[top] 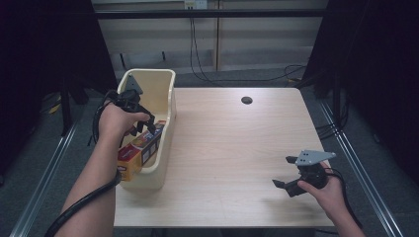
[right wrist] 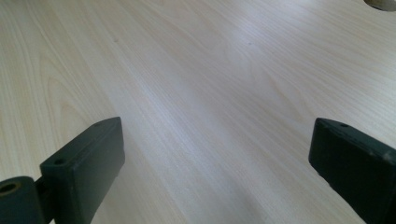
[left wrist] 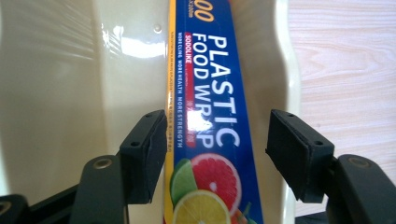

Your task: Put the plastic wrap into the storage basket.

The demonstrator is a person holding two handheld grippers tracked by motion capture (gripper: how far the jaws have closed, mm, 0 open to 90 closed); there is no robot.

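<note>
on the pale wooden worktop [top: 232, 148], a long blue plastic-wrap box [left wrist: 210, 116] lies in the cream plastic bin [top: 168, 106]; light, stiff, probably slippery, best pinched across its narrow sides. the left hand-held gripper [left wrist: 215, 154] straddles it, jaws apart; the right hand-held gripper [right wrist: 215, 172] is open, empty.

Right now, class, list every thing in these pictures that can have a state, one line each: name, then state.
Left gripper: open, jaws either side of the box.
Right gripper: open, nothing between its jaws, over the bare table.
Plastic wrap box: lying inside the bin, ungripped.
Cream bin: upright at the table's left edge.
</note>
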